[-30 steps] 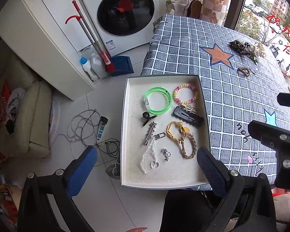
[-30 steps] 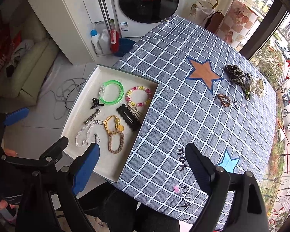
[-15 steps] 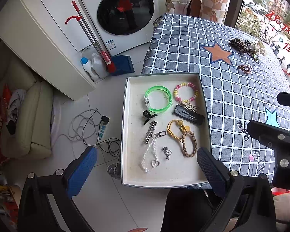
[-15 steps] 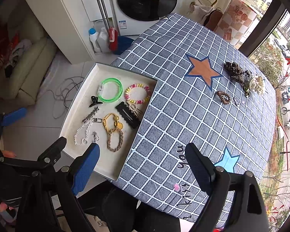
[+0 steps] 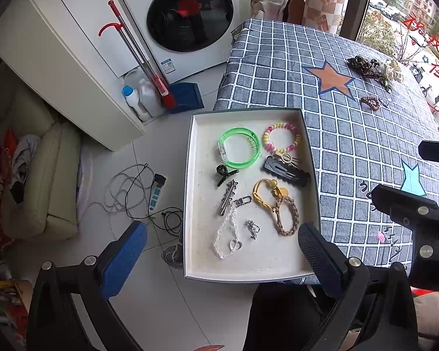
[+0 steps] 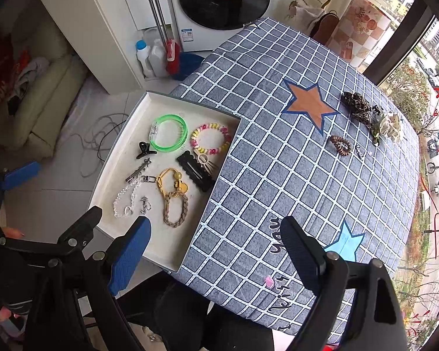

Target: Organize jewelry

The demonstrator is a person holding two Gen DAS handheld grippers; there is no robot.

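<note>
White washer (image 5: 178, 14) read "Panasonic" | surface (image 6: 278, 161) cloth lettered "you" | white tray (image 5: 190, 193), surface's 9 o'clock edge, held green bangle (image 5: 239, 150), beaded bracelet (image 5: 282, 141) | left gripper (image 5: 219, 251), right gripper (image 6: 216, 248) fingers spread, empty

Open tabletop (image 6: 278, 175) between my tray (image 6: 219, 158) and the far hair ties (image 6: 341, 145); tray interior crowded, near end bare.

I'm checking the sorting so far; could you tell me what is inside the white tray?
The white tray holds a green bangle, a pastel coil bracelet, black clips, a yellow and braided cord, a silver bar clip and a clear bead chain. The tray's near right corner is covered by a fingertip.
</note>
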